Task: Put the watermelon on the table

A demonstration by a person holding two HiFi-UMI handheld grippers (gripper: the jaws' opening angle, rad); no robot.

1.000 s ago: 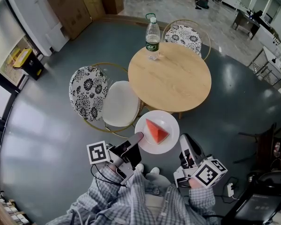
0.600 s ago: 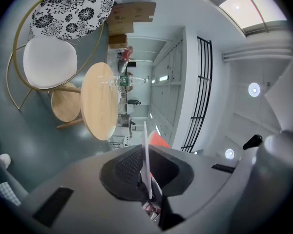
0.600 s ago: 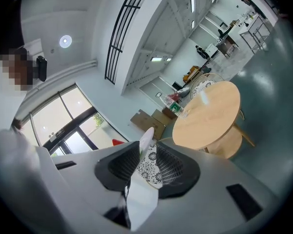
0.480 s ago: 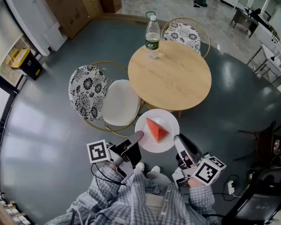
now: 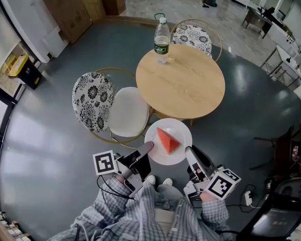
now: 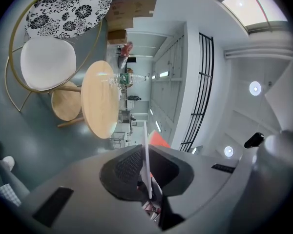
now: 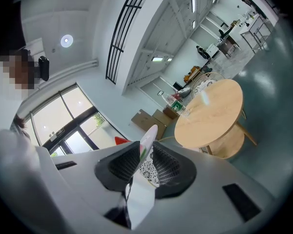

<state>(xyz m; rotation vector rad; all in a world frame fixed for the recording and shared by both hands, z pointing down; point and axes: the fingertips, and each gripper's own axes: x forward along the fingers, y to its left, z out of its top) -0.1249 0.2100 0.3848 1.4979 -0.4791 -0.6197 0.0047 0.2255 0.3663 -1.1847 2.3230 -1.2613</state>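
Observation:
A red watermelon wedge (image 5: 168, 140) lies on a white plate (image 5: 182, 130) held in the air just short of the round wooden table (image 5: 180, 82). My left gripper (image 5: 147, 147) is shut on the plate's near-left rim, which shows edge-on (image 6: 145, 147) between its jaws, with the red wedge (image 6: 159, 139) just past them. My right gripper (image 5: 190, 153) is open at the plate's near-right rim. That rim (image 7: 149, 136) sits between its jaws against the left pad, with a gap to the right pad. A bit of the wedge (image 7: 120, 140) peeks out on the left.
A water bottle (image 5: 162, 40) stands at the table's far edge. A white-seated chair with a patterned back (image 5: 113, 107) stands left of the table, and another patterned chair (image 5: 193, 35) behind it. My feet show on the grey floor below the plate.
My right gripper has moved left to the plate's rim, which now sits between its jaws. The left gripper and the plate have held still.

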